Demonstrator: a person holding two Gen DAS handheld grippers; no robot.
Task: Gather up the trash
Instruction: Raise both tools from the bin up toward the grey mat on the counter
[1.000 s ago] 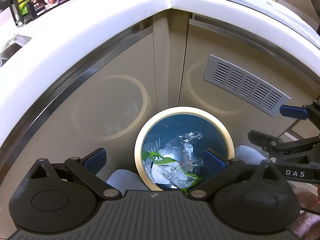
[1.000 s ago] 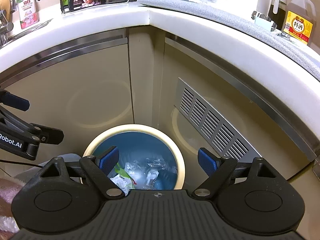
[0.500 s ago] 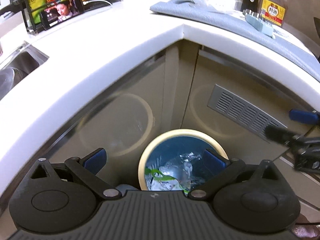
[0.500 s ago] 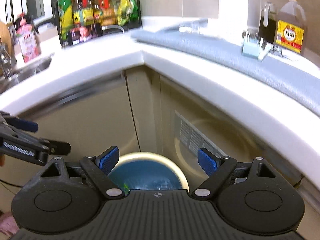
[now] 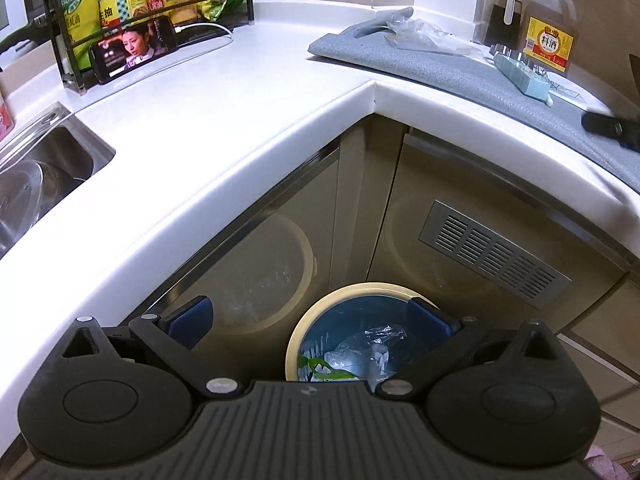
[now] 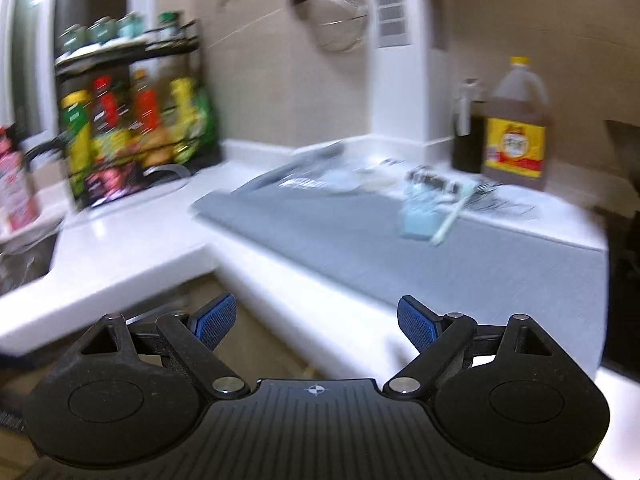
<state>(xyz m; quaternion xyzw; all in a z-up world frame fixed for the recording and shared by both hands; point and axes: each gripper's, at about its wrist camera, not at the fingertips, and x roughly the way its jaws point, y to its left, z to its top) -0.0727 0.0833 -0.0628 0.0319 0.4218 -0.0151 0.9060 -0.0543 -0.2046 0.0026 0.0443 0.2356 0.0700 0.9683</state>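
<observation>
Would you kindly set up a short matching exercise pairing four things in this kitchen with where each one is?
Things:
1. trash bin
2. phone
3. grey mat
4. cooking wine jug

Places:
A. propped against the bottle rack
B. on the floor in the cabinet corner
C. against the wall, right end of the counter
D. spread flat on the right counter

Pairs: 1-B, 2-A, 3-D, 4-C

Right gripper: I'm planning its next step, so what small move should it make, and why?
Probably reach forward to the clear plastic wrapper on the grey mat. The right gripper is open and empty, facing that counter, and the bin already holds trash.
</observation>
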